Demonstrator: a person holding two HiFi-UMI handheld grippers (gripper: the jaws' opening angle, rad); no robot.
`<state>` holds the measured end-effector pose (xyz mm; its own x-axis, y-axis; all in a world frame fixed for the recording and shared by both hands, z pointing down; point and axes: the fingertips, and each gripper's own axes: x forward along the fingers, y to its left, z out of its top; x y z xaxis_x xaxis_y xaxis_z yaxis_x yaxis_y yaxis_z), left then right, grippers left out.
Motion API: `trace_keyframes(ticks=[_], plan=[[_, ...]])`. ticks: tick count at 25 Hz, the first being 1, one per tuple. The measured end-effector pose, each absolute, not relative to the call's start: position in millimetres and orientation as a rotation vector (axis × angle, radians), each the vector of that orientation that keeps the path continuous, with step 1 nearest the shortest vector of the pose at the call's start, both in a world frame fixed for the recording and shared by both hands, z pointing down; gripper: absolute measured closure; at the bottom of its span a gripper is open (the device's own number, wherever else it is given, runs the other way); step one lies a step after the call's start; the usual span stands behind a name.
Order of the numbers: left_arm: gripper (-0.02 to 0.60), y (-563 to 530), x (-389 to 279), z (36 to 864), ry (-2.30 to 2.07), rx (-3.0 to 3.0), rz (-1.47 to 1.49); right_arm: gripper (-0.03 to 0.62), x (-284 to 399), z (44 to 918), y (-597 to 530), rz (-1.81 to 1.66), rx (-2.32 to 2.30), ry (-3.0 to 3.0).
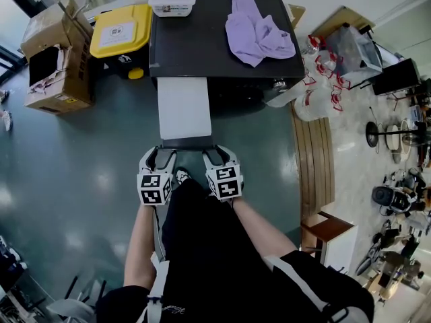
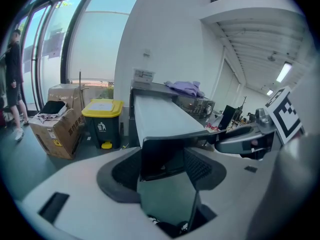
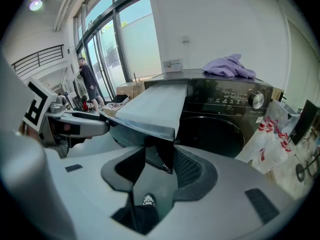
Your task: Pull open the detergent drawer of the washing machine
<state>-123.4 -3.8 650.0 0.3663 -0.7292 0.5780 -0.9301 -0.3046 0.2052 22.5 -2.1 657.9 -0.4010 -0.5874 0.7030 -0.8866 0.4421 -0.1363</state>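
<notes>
1. The left gripper (image 1: pixel 161 152) has its jaws closed on the left end of the dark front panel (image 2: pixel 161 156) of the detergent drawer (image 1: pixel 184 106). If this side pulled harder than the other, the drawer would likely skew in its slot and bind.
2. The drawer stands far out of the washing machine (image 1: pixel 222 59), its long pale top reaching from the machine's front to the jaws. In my judgement, more pull could hit an end stop or bring the drawer right out. Downward weight on so long an overhang could strain its guides.
3. The right gripper (image 1: pixel 217 152) grips the panel's right corner, jaws part-closed on it. The hold sits near the edge, so a slip off the corner seems possible.
4. Hidden: in the head view the marker cubes and the person's arms cover most of the panel. No compartments can be made out, as the drawer's top reads as one plain surface.
5. The slot where the drawer enters the machine lies under the lid's edge, so how much of the drawer remains inside cannot be told.
</notes>
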Motion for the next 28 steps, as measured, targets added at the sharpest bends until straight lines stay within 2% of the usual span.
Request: trace_keyframes(ticks=[28], plan=[[0.328, 29, -124, 663, -1.483, 2.019, 0.593, 0.404, 38, 663, 23, 0.737, 1.177, -2.127]])
